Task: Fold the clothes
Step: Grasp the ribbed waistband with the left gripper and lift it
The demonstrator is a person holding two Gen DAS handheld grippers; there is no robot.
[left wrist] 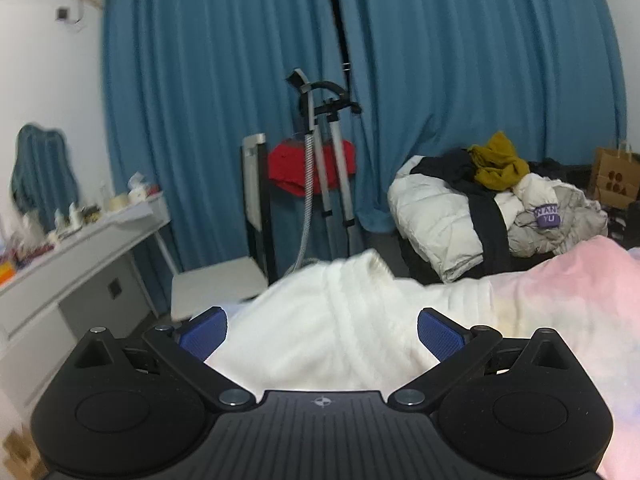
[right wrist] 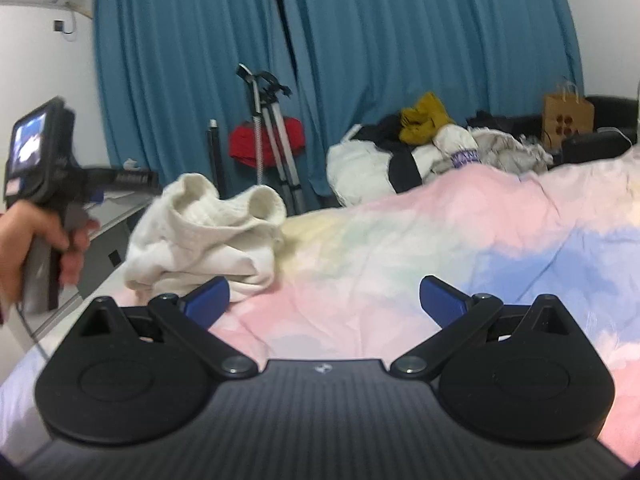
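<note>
Left wrist view: the left gripper point(left wrist: 322, 330) has its blue fingers point(left wrist: 204, 330) spread wide, with the white sweater point(left wrist: 340, 320) lying between and beyond them; contact cannot be confirmed. The sweater sits crumpled on the pastel bedspread point(left wrist: 568, 300). Right wrist view: the right gripper point(right wrist: 324, 300) also has its fingers point(right wrist: 440, 300) spread, empty, above the bedspread point(right wrist: 400, 248). The sweater point(right wrist: 208, 236) lies just beyond its left finger. A pile of clothes point(right wrist: 432, 148) rests at the far edge, before blue curtains point(right wrist: 360, 60).
</note>
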